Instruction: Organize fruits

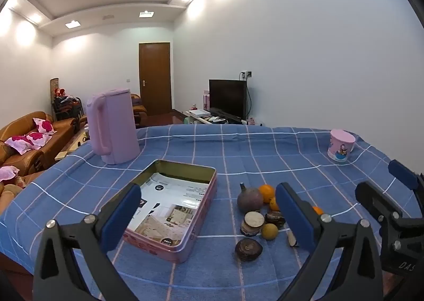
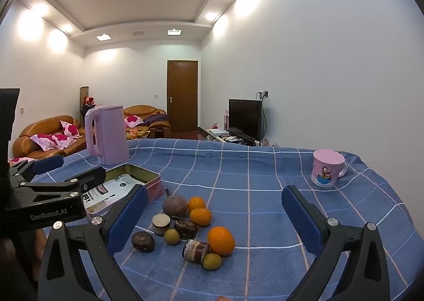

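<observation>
Fruits (image 2: pixel 197 224): orange, brown, yellow-green, clustered.

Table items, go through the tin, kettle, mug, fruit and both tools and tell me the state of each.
Tin: open, no lid, paper inside, no fruit.
Kettle: upright, lid shut.
Mug: upright, pink lid on.
Fruit: loose on the cloth beside the tin.
Left tool: open, empty.
Right tool: open, empty.

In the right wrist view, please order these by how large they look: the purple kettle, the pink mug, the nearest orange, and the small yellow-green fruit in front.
1. purple kettle
2. pink mug
3. nearest orange
4. small yellow-green fruit

The kettle and mug stand farther from the camera, so their true lead is probably bigger.
</observation>
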Demonstrator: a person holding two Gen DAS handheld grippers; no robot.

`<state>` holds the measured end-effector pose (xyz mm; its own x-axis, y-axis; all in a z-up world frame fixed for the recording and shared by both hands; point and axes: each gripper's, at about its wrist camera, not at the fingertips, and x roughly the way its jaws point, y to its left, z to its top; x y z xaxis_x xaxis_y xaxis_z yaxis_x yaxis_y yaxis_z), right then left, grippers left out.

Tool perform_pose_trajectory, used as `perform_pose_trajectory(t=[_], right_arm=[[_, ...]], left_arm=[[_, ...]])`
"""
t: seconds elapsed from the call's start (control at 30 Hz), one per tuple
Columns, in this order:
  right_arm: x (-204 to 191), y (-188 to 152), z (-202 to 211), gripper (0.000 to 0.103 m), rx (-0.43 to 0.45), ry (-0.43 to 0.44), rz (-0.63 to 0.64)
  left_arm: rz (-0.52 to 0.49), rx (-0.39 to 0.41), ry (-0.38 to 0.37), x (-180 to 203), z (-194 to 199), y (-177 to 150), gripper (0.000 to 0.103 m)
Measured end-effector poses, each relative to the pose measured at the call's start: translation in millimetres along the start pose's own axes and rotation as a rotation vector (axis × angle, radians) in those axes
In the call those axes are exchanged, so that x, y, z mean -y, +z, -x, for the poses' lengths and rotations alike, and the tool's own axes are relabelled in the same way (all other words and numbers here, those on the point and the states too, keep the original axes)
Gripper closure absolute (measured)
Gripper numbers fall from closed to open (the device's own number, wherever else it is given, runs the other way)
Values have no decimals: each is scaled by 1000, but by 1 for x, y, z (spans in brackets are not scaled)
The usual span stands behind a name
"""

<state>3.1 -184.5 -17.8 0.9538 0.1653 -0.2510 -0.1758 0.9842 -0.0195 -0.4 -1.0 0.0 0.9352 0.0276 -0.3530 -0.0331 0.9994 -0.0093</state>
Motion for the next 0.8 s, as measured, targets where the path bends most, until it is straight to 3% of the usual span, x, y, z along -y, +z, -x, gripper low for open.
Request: perform_pose_trajectory(t=[0.23,0.27,0.3,0.8], right_arm=[[0,-1,0,1,7,-2,4],[0,-1,0,1,9,-1,5],[0,-1,0,1,9,-1,5],[-1,-2,1,1,8,5,4]], left_arm=[[-9,4,56,3,0,1,0],[-26,3,-6,9,2,-3,0],[-10,-1,-18,1,-1,-4,0],[-12,3,-9,0,-4,-7,0]])
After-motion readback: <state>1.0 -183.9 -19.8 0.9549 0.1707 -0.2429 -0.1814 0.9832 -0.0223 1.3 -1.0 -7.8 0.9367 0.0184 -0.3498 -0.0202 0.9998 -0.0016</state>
